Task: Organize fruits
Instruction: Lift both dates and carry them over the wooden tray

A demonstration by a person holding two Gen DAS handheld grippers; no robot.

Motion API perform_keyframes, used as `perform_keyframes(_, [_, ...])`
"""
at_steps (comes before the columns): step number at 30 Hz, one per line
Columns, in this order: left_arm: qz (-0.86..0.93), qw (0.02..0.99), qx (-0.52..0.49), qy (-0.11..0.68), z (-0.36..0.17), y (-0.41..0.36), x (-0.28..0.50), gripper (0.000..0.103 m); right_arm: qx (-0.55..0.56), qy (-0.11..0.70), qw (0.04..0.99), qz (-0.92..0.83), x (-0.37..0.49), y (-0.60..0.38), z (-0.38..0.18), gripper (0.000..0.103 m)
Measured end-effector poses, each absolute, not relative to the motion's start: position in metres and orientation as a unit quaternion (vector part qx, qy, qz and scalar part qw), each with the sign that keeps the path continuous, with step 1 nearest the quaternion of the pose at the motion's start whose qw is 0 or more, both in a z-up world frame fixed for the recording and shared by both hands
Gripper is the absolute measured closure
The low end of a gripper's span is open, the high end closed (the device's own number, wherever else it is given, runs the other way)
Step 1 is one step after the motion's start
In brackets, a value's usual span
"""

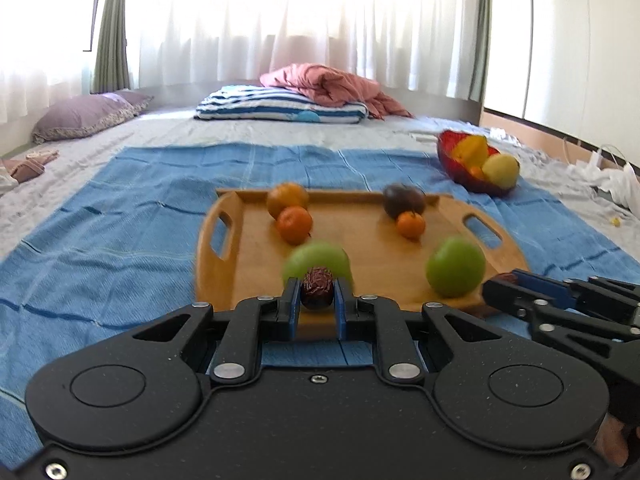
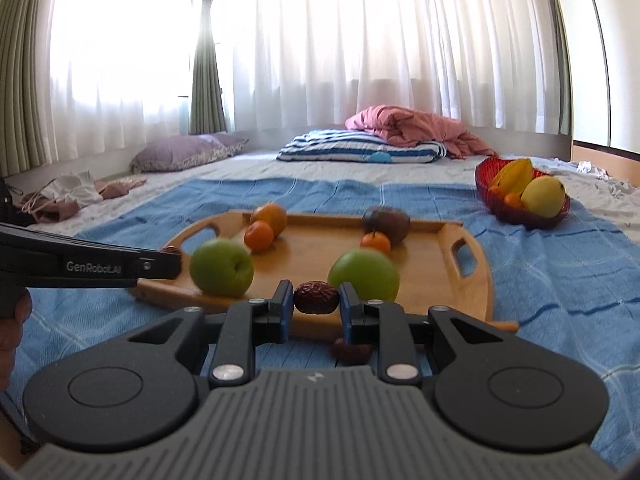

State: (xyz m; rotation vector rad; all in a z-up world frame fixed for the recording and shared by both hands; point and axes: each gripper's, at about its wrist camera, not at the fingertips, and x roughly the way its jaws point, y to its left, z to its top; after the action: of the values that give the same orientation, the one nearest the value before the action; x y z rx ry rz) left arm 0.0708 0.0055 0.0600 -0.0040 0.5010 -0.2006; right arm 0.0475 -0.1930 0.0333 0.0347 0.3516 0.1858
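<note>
A wooden tray (image 1: 360,240) (image 2: 472,280) lies on a blue cloth and holds two green apples (image 1: 455,267) (image 2: 221,267), two small oranges (image 1: 294,224) (image 2: 375,242), a larger orange (image 1: 286,197) and a dark purple fruit (image 1: 404,199) (image 2: 386,221). My left gripper (image 1: 317,294) is shut on a wrinkled red date (image 1: 317,289) at the tray's near edge. My right gripper (image 2: 315,300) is shut on another red date (image 2: 316,298). A third date (image 2: 351,350) lies on the cloth below it.
A red bowl (image 1: 460,168) (image 2: 520,212) with a yellow fruit and star fruit stands to the tray's far right. Folded striped and pink bedding (image 1: 280,108), a purple pillow (image 1: 84,116) and loose clothes lie farther back. White curtains are behind.
</note>
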Motion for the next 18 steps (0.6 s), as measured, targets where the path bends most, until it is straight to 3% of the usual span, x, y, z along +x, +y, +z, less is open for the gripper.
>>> perform_keyframes(18, [-0.106,0.961,-0.026,0.253,0.078,0.012,0.117,0.086,0.033,0.164,0.983,0.081,0.088,-0.204,0.060,0.074])
